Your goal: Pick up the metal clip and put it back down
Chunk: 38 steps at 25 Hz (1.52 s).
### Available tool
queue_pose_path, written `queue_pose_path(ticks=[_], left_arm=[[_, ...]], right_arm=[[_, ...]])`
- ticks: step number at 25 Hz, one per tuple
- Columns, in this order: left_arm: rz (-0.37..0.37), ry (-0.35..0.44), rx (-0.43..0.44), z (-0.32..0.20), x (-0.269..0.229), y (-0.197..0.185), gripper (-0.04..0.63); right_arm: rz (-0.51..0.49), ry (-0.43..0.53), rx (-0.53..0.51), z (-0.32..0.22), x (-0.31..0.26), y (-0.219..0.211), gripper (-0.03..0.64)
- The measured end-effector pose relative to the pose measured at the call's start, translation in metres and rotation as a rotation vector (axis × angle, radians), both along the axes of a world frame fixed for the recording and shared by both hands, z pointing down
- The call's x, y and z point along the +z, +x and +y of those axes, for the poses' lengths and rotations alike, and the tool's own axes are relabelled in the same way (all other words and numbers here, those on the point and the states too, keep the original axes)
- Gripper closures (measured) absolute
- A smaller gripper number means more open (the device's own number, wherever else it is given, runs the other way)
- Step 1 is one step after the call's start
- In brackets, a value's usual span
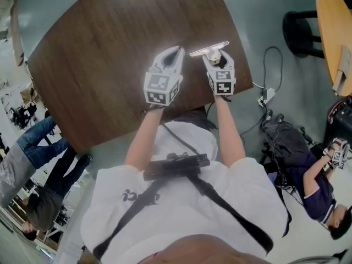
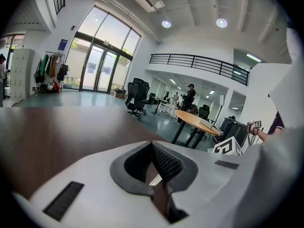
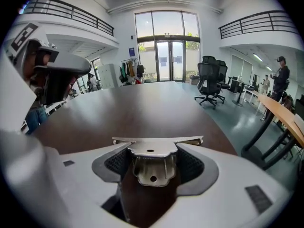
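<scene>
My right gripper (image 1: 218, 60) fingers pinched the clip (image 3: 151, 152) near the desk (image 1: 110, 48) edge | left gripper (image 1: 171, 56) fingers together, empty | risk: slick metal could slip, falling floorward.

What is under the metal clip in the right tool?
The metal clip, clamped in the right tool, sits over the brown table. The patch directly beneath is covered by clip and tool, so contact cannot be judged.

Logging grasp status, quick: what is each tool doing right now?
Left tool: closed, empty.
Right tool: closed on the clip.
</scene>
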<state>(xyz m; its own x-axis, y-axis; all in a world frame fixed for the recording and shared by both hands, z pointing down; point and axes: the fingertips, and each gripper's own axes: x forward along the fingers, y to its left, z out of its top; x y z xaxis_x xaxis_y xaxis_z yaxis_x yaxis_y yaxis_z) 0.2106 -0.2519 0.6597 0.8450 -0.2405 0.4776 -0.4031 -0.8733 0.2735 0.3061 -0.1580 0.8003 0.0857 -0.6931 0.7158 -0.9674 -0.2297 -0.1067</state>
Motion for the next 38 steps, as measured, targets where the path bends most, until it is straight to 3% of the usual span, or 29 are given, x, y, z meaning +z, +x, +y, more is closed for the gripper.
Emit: queue_pose_path(ticks=[8,12,15,20,22,26,30,38], left_arm=[[0.025,0.031,-0.025,-0.002,-0.026,-0.034,0.584],[0.039,0.051,-0.04,0.002,-0.044,-0.055,0.584],[0.064,0.082,-0.065,-0.005,-0.059,-0.065,0.584],[0.097,0.121,-0.096,-0.007,-0.083,-0.088,0.584],[0.115,0.142,-0.113,-0.009,-0.094,-0.099,0.584],[0.148,0.181,-0.162,-0.017,-0.118,-0.124,0.584],[0.177,0.246,-0.223,-0.025,-0.155,-0.148,0.584],[0.246,0.355,-0.342,-0.031,-0.222,-0.203,0.584]], right_arm=[[0.004,-0.028,-0.027,0.006,-0.004,-0.015,0.316],[0.08,-0.051,-0.009,0.029,-0.019,-0.018,0.316],[0.12,-0.009,0.015,0.033,-0.044,-0.01,0.316],[0.136,0.112,-0.009,0.031,-0.098,-0.029,0.318],[0.14,0.196,-0.009,0.022,-0.131,-0.04,0.441],[0.11,0.392,-0.01,-0.008,-0.208,-0.069,0.456],[0.145,0.535,-0.099,-0.041,-0.28,-0.103,0.463],[0.135,0.724,-0.266,-0.081,-0.366,-0.193,0.586]])
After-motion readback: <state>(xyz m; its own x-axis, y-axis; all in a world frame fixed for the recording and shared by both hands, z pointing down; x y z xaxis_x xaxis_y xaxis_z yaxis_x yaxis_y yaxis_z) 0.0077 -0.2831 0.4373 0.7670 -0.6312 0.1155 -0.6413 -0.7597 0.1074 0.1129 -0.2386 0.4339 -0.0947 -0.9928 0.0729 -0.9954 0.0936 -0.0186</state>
